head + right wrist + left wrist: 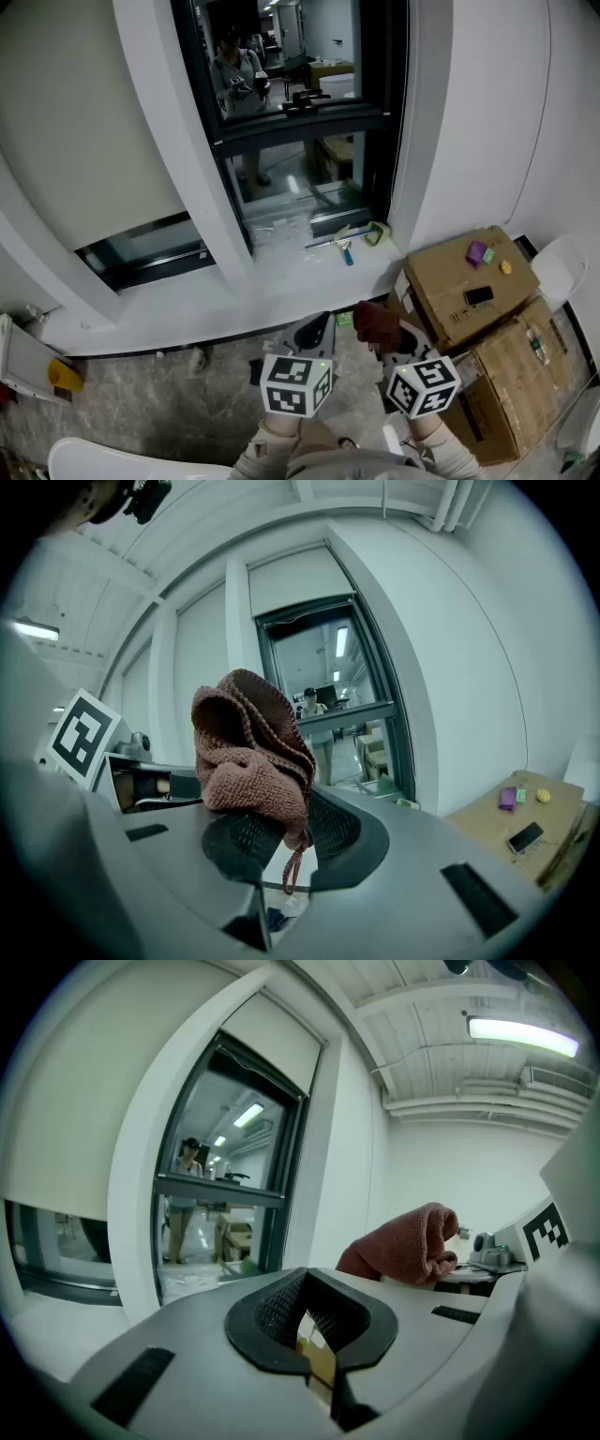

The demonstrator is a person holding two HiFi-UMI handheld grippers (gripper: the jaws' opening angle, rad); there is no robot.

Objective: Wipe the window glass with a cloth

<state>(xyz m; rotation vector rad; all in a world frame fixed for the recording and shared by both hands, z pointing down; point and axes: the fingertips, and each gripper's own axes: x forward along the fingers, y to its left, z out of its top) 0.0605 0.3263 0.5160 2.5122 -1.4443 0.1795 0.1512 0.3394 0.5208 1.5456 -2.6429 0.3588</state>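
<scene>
You're at the approach step. Your right tool [281, 844] is clenched on the bunched brown cloth [249, 752], which stands up out of its jaws. The window glass [281, 58] lies well ahead of it and higher, not yet touched. Your left tool [306, 1314], just beside it, has its jaws slightly apart and empty. Next, I judge, you must lift and reach forward until the cloth presses against the pane.

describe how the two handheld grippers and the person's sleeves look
The left gripper and right gripper both have smooth light-grey shells with dark rectangular slots and a black, mesh-textured claw. The left cube and right cube are white with black square markers. The person's sleeves are light beige.
</scene>
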